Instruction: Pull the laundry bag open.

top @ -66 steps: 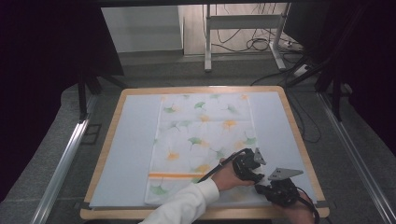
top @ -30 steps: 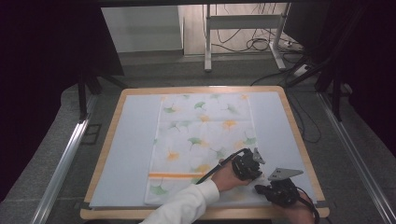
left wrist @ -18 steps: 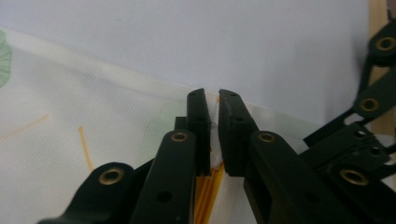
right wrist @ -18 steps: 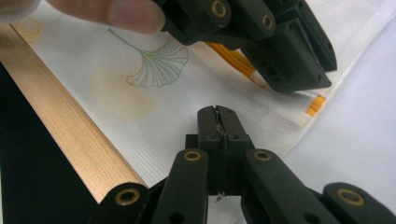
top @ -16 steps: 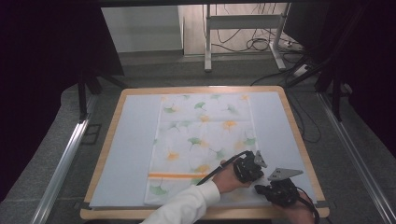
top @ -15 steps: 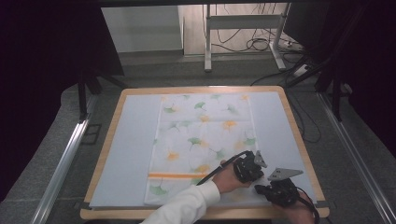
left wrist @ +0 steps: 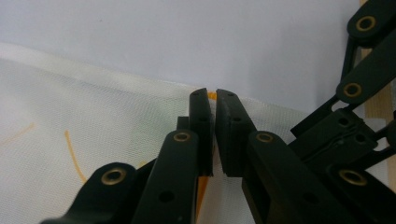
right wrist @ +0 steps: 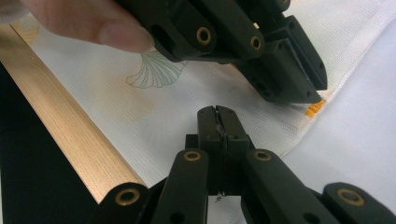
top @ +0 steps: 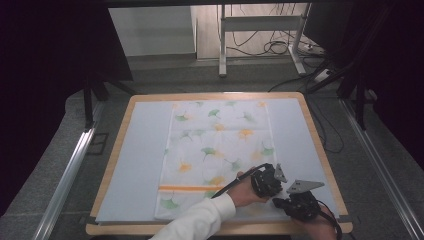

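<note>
Cloth [top: 216, 155] printed with ginkgo leaves and an orange stripe lies flat in the middle of the pale blue mat [top: 135, 170] on the wood-rimmed bench [top: 320, 150]. Both tools work at its near right corner. The left hand-held gripper [left wrist: 214, 100] has its jaws nearly together over the cloth's edge, right where the orange stripe ends, with fabric between them. The right hand-held gripper [right wrist: 217, 116], just beside it and closer to the bench rim, has its jaws pressed tight on the cloth's hem. A white sleeve [top: 197, 220] comes in from below.
</note>
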`<state>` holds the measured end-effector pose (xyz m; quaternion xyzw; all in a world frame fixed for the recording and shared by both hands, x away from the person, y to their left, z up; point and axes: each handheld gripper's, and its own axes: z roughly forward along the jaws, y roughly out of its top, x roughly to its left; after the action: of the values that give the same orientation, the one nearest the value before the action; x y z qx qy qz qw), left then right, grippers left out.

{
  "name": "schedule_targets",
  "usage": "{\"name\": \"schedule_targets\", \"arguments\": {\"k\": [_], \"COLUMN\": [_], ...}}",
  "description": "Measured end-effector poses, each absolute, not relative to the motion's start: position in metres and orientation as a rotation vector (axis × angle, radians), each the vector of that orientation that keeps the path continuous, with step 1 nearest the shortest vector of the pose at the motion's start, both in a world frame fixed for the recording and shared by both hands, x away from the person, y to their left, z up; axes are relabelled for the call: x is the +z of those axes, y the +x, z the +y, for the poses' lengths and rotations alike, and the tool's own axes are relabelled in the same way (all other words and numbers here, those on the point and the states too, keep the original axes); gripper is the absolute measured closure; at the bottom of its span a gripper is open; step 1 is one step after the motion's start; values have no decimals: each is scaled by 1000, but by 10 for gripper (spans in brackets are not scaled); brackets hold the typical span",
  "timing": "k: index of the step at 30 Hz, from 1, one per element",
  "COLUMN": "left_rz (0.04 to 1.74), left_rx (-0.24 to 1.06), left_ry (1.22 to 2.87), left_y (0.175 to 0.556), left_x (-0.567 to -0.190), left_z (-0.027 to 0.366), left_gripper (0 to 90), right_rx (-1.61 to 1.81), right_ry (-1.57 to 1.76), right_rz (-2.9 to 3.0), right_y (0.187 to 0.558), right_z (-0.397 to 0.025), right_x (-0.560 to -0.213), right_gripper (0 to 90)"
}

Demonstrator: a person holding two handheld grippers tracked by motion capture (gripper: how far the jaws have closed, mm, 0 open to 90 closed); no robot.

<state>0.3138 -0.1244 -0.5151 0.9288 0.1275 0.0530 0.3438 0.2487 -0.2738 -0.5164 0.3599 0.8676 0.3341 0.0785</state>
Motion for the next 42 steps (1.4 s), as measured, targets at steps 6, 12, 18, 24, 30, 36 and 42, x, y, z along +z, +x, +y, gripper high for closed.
{"name": "schedule_targets", "arguments": {"k": [6,12,18,24,30,36,42], "left_rz": [347,369,368,375,370,330,339], "left_rx": [144,149,144,120,108,182,173], "left_ry": [2410,2408,2397,2382,2372,2410,2408], "left_y": [314,314,314,316,317,312,312], "left_x": [-515,-515,-515,-516,-517,-516,-515], "left_z": [-124,-120,-114,-112,-113,-116,-112], "left_gripper": [900,900,900,900,900,900,900], "right_rx": [1000,997,1014,1021,969,972,1010], "right_ry": [1077,1092,1138,1175,1210,1295,1346], "right_rz": [2597,2597,2603,2562,2506,2487,2493], "right_y": [249,249,252,254,261,264,266], "right_z": [-274,-274,-275,-279,-275,-276,-281], "right_x": [-516,-516,-517,-515,-512,-516,-517], "right_gripper": [889,892,893,892,892,894,896]}}
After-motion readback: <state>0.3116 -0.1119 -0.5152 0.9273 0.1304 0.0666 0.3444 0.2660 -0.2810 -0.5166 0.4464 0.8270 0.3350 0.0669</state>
